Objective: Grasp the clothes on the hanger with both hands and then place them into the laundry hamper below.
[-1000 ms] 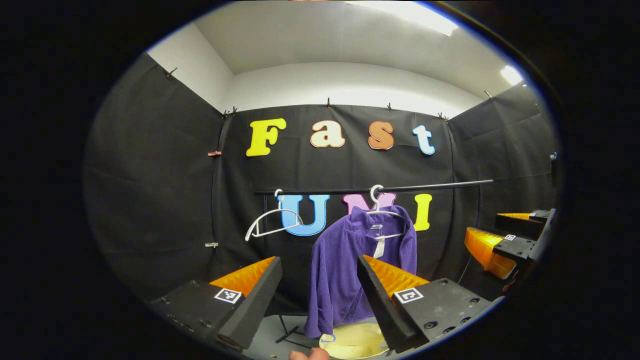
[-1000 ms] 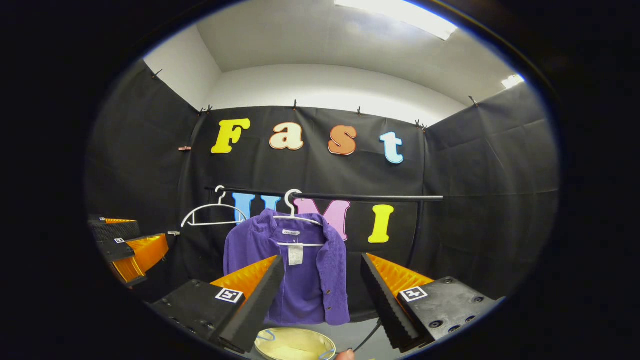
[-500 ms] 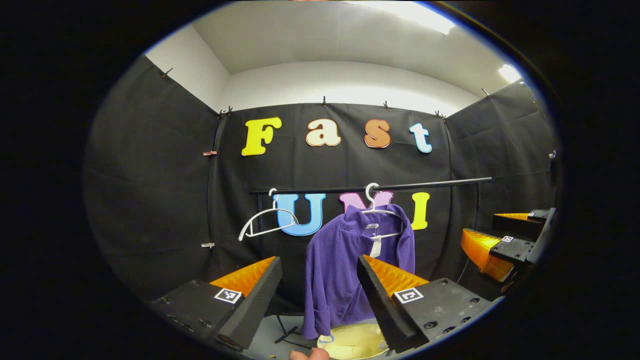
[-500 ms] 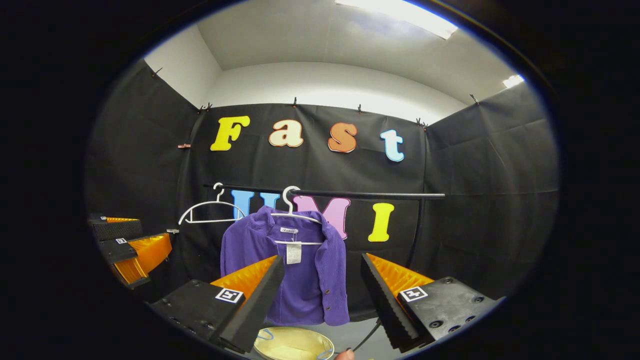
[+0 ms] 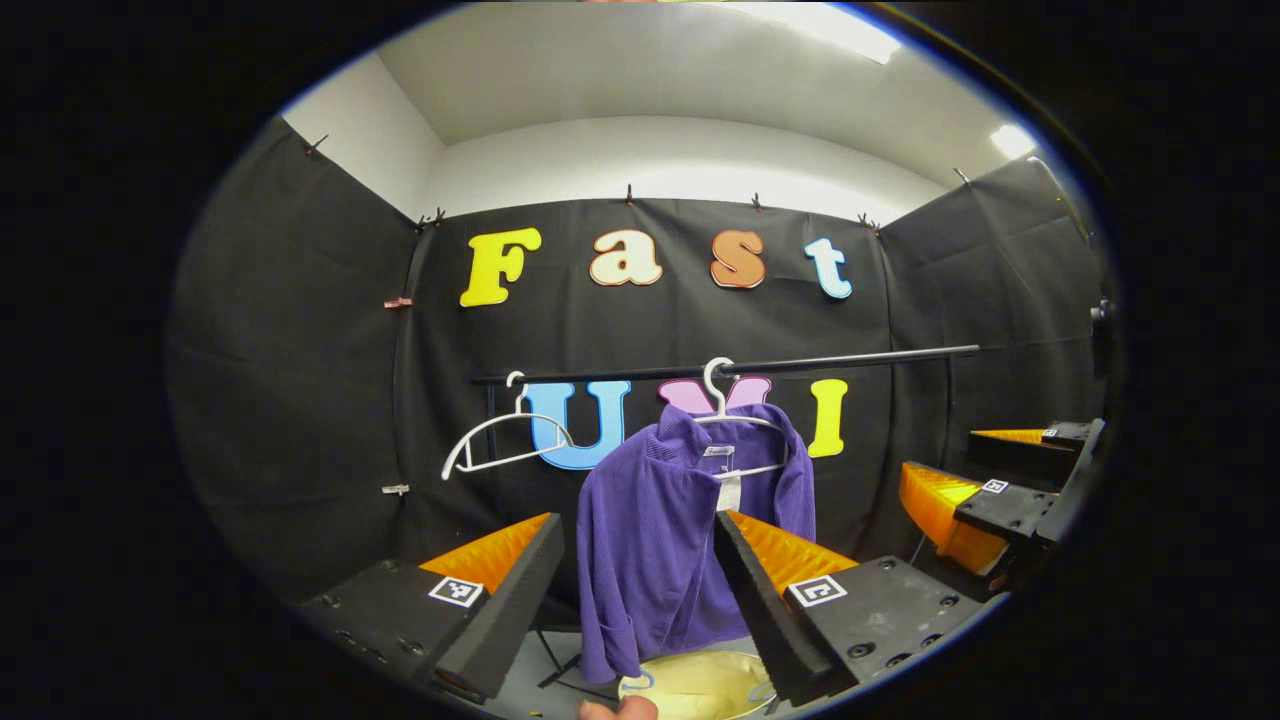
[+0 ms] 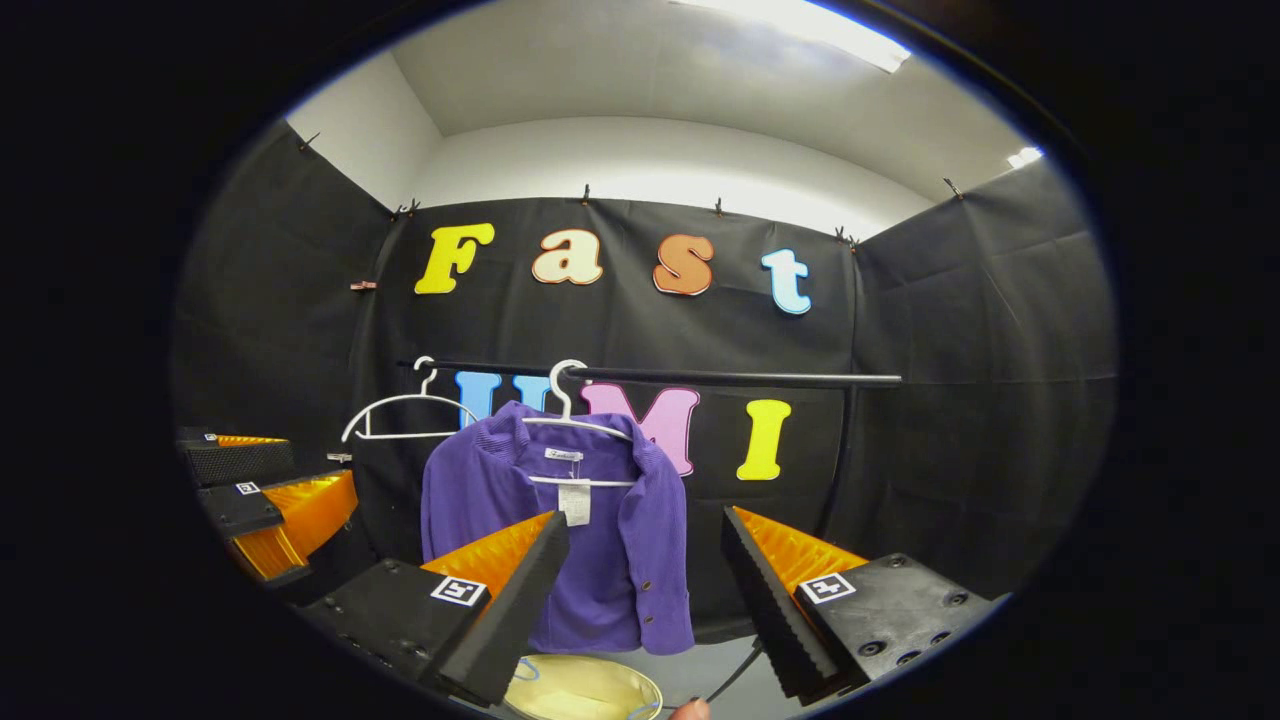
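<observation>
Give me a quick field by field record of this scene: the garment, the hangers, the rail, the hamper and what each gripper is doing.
garment: purple shirt hanging on a white hanger
spare hanger: empty white hanger beside it on the same rail
rail: black bar across the booth
hamper: pale yellow hamper on the floor under the shirt
left gripper: open, short of the shirt
right gripper: open, short of the shirt
task state: shirt not yet grasped

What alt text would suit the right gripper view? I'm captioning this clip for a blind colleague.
A purple shirt hangs on a white hanger from a black rail, above a pale yellow hamper. The right gripper is open in front of it, with an empty hanger and the left gripper to the left.
</observation>
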Motion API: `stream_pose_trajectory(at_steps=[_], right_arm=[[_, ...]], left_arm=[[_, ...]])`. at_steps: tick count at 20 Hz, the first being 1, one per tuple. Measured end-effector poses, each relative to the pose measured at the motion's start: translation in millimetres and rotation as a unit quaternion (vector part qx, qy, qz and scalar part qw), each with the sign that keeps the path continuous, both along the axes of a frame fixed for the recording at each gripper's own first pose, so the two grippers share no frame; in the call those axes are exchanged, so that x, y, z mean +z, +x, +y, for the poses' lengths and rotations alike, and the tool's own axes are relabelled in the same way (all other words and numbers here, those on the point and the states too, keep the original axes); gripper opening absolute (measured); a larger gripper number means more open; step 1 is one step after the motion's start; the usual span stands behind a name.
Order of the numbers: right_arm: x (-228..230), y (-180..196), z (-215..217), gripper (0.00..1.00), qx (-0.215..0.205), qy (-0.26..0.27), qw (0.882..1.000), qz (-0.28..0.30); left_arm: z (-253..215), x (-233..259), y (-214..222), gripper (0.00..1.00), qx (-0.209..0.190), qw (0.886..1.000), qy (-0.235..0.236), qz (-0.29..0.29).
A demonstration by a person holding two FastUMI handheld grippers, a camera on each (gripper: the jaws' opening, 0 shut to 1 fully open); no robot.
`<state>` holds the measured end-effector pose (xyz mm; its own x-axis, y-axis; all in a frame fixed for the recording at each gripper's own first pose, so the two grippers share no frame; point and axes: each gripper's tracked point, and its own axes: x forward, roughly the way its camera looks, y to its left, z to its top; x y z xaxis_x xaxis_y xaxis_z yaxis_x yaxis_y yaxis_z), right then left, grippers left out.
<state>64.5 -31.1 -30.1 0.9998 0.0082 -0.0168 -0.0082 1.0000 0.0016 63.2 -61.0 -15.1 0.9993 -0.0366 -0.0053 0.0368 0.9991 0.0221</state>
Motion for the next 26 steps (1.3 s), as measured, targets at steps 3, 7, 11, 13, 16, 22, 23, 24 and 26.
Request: stream_pose_trajectory(at_steps=[3,7,11,13,16,22,23,24,26], right_arm=[[-15.0,26.6,-8.8,0.97,0.004,0.000,1.000,0.006],[-32.6,61.6,-20.1,0.97,0.012,0.002,1.000,0.010],[-49.0,95.3,-36.8,0.97,0.014,0.000,1.000,0.004],[-60.4,111.3,-43.2,0.97,0.016,0.002,1.000,0.006],[-75.6,133.9,-47.8,0.97,0.028,0.002,1.000,0.004],[-99.9,180.6,-29.3,0.98,0.089,0.025,0.996,-0.002],[-104.4,188.6,-27.2,0.98,0.096,0.030,0.995,0.000],[-109.9,193.1,-27.1,0.98,0.101,0.032,0.994,0.003],[-112.4,201.0,-23.3,0.98,0.106,0.027,0.994,0.001]], left_arm=[[-16.3,-6.8,23.5,0.94,0.002,1.000,0.000,0.004],[-36.5,-14.8,59.0,0.94,0.008,1.000,-0.001,0.002],[-57.3,-24.2,101.1,0.92,0.017,1.000,-0.005,-0.004],[-65.0,-34.6,123.7,0.94,0.025,1.000,-0.002,-0.004],[-73.6,-48.1,154.9,0.94,0.040,0.999,0.005,-0.008],[-77.4,-75.7,211.1,0.95,0.082,0.996,0.028,-0.011],[-75.9,-79.1,222.0,0.98,0.090,0.995,0.034,-0.009],[-74.3,-83.6,233.0,0.98,0.100,0.994,0.041,-0.009],[-67.6,-90.4,247.8,0.98,0.112,0.992,0.052,-0.007]])
